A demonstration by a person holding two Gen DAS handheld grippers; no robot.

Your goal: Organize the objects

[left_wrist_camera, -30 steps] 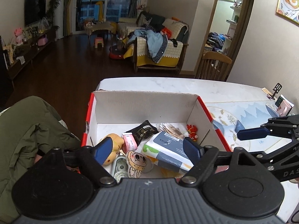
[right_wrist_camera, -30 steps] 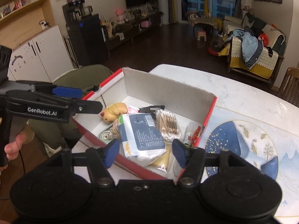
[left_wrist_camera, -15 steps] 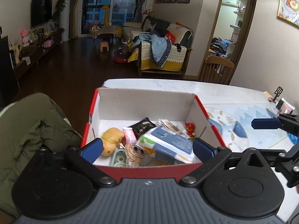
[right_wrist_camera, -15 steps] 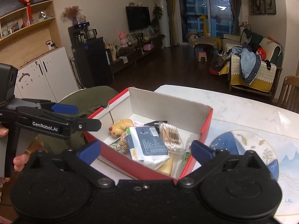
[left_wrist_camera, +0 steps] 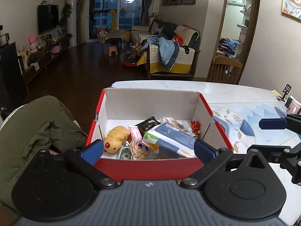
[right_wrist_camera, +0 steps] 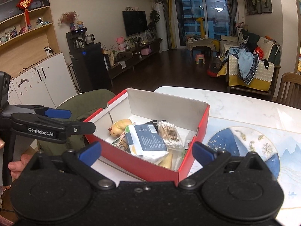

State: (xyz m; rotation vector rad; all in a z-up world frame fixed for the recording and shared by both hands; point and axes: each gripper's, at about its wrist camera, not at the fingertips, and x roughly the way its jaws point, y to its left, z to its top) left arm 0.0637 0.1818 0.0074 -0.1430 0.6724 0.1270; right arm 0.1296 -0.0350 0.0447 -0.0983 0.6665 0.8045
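Tools first: we hold the left tool (left_wrist_camera: 148,149) and the right tool (right_wrist_camera: 146,151) both spread wide apart with nothing between the blue pads, and both have just been opening, so neither carries anything. Just ahead of each tool sits the red box (left_wrist_camera: 150,166), its near wall close under the fingertips, and the task's things lie inside it: a wipes pack (left_wrist_camera: 169,137) on top of the heap, a yellow plush toy (left_wrist_camera: 115,136) toward the left tool's left pad, a pink tube (left_wrist_camera: 135,133) beside it, a cotton swab pack (right_wrist_camera: 169,133) behind the wipes, and a small cartoon-face item (left_wrist_camera: 140,147) at the near wall. We judge the sorting to be close to finished or paused. The risk we see from here is the box itself: it looks like light cardboard, so a tool dipping in at this slant could catch the near wall and shove or tip it toward the tabletop (left_wrist_camera: 235,94) edge, where a green jacket (left_wrist_camera: 33,131) hangs just beside it. The loosely piled wipes pack could also slide if nudged. Beyond the box, the pale marble tabletop carries a blue patterned mat (right_wrist_camera: 244,146), and past that the room opens to a dark floor, a sofa (left_wrist_camera: 169,56) and tall windows.
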